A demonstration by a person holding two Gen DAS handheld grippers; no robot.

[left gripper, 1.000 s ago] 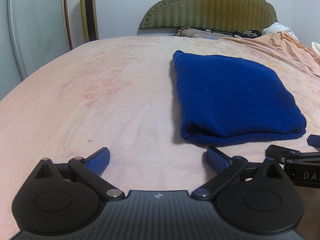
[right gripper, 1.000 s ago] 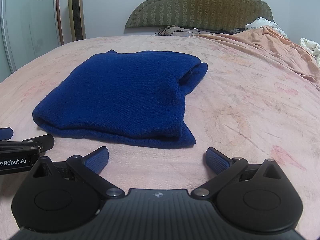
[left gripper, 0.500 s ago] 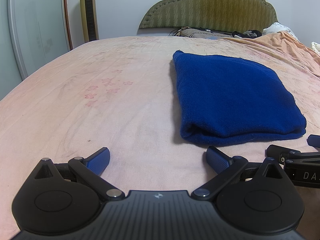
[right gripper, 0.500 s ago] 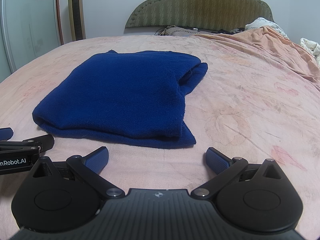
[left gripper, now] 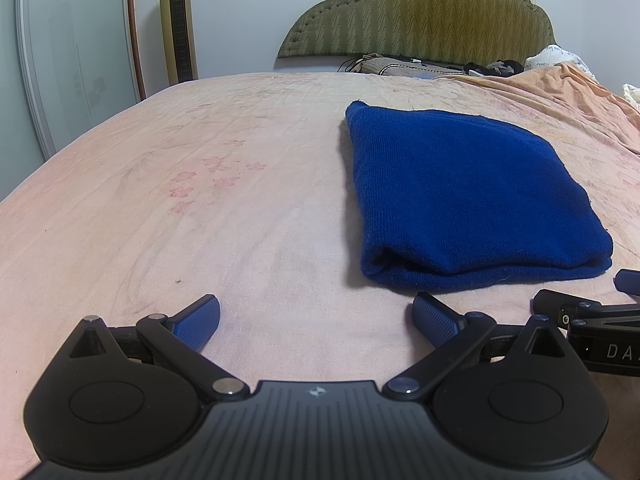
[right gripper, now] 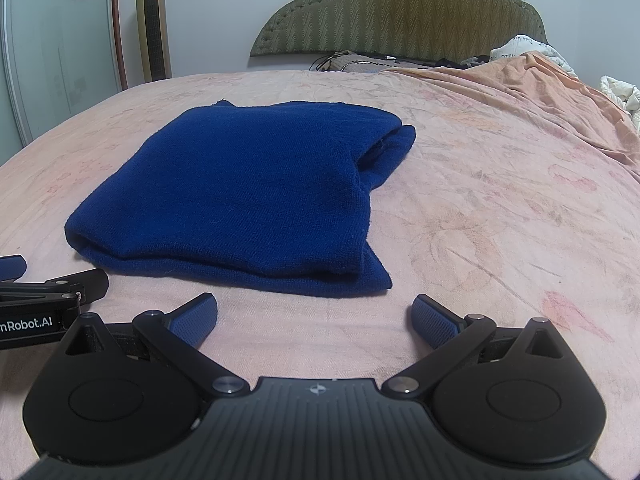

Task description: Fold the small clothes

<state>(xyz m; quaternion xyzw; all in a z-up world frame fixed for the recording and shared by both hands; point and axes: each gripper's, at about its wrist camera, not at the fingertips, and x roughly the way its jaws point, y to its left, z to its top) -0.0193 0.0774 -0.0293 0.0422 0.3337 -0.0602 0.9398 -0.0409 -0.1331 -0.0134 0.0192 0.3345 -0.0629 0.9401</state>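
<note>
**Left wrist view: folded cloth on the bed**

A folded blue garment (left gripper: 460, 200) lies mid-bed on the pink floral sheet (left gripper: 200, 200), toward the foot edge. The left gripper (left gripper: 316, 314) and right gripper (right gripper: 314, 312) gape wide, empty, just short of it. An olive headboard (left gripper: 420, 12) and gold tower fan (left gripper: 178, 20) stand behind.

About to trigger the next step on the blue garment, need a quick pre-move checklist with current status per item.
1. Left tool open and empty: ok, fingers spread, nothing between them.
2. Right tool open and empty: ok, same spread, nothing held.
3. Both tools off the blue garment: ok, each sits on the bedsheet just short of its near edge.
4. Garment folded flat: ok overall, layers stacked, rounded fold along the near edge.
5. Edges aligned: not ok, in the right wrist view a lower layer sticks out at the right side and near right corner.
6. Far edge tidy: cannot tell, too foreshortened in both views.
</note>
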